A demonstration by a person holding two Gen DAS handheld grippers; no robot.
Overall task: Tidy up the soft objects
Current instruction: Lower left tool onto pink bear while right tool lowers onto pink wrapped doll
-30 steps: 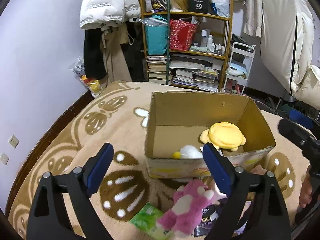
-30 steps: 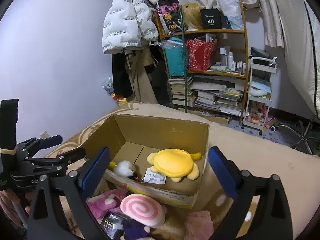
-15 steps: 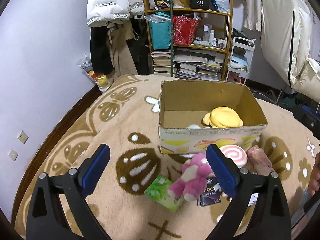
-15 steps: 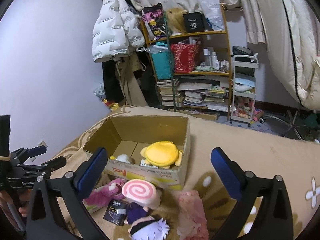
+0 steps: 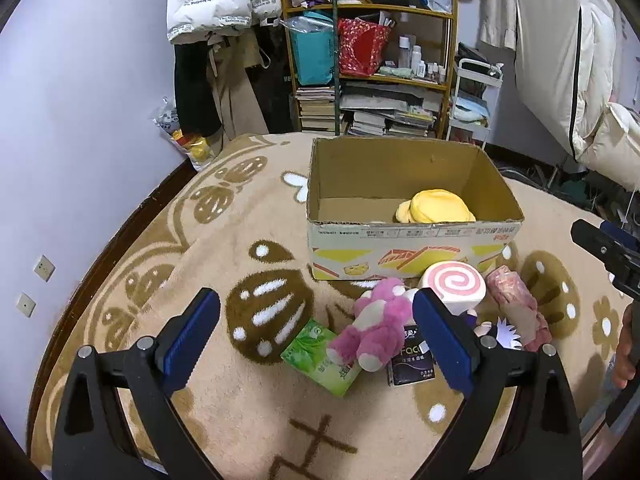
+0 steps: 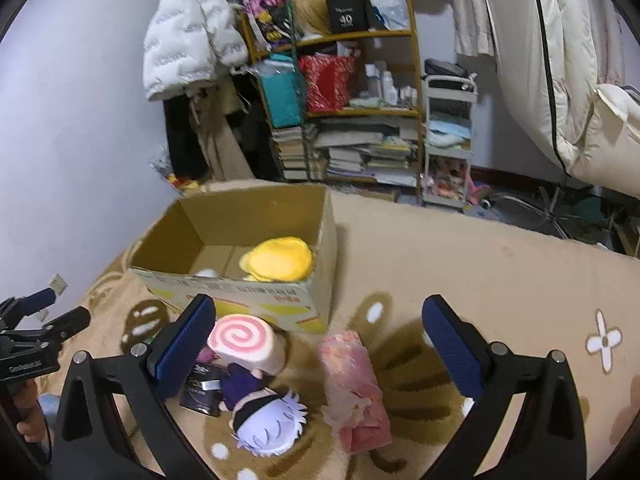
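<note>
An open cardboard box stands on the patterned blanket with a yellow plush inside. In front of it lie a pink bear plush, a pink swirl roll cushion, a white-haired doll and a pink rolled cloth. My left gripper is open and empty above the blanket, short of the bear. My right gripper is open and empty above the doll and cloth.
A green tissue pack and a black packet lie among the toys. A cluttered bookshelf and white cart stand behind. Hanging coats are at the back left, a wall to the left.
Both grippers have pulled back and risen from the box, so it looks smaller and the toys in front of it have come into view. Both stay open.
</note>
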